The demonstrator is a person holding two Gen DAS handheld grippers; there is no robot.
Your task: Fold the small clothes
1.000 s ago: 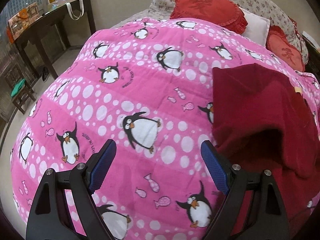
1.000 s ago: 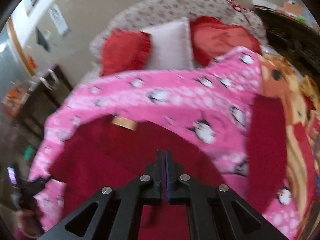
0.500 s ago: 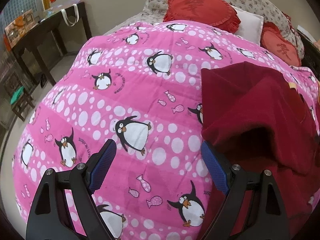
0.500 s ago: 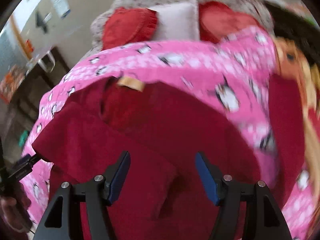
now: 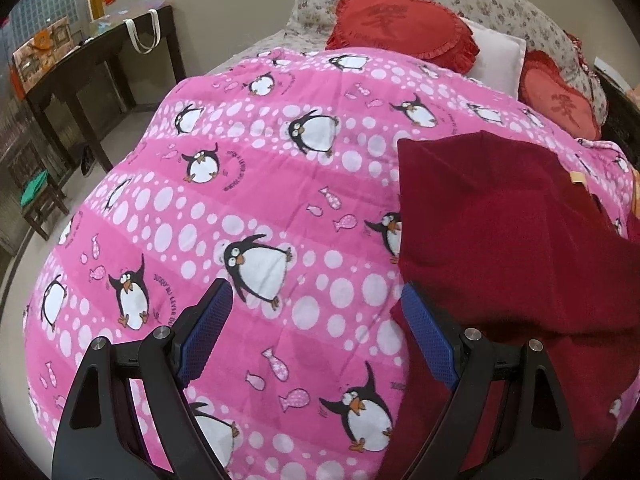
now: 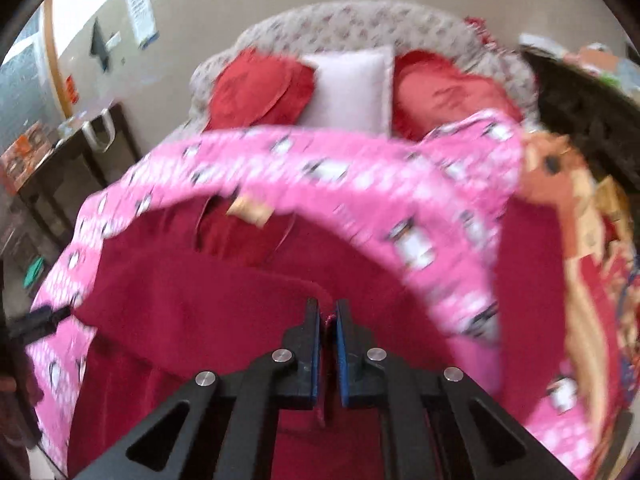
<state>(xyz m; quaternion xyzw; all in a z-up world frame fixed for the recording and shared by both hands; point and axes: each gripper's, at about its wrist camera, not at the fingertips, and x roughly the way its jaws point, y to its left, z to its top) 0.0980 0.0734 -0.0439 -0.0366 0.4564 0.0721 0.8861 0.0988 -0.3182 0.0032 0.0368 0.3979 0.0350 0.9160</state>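
While the garment (image 6: 192, 312) is lying half-folded on the bed (image 5: 248, 184), the right hand-held gripper (image 6: 328, 320) is pinching its edge and the left hand-held gripper (image 5: 316, 320) is hanging spread, empty. Soft, light, floppy knit, probably; hems are offering the surest hold.

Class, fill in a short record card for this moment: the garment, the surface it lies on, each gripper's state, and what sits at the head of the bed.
garment: dark red garment, partly folded over itself, tan label showing
surface: pink penguin blanket on a bed
left gripper: open, above the blanket beside the garment's edge, holding nothing
right gripper: shut on a fold of the garment
head of bed: two red heart cushions with a white pillow between them
image note: right wrist view is blurred
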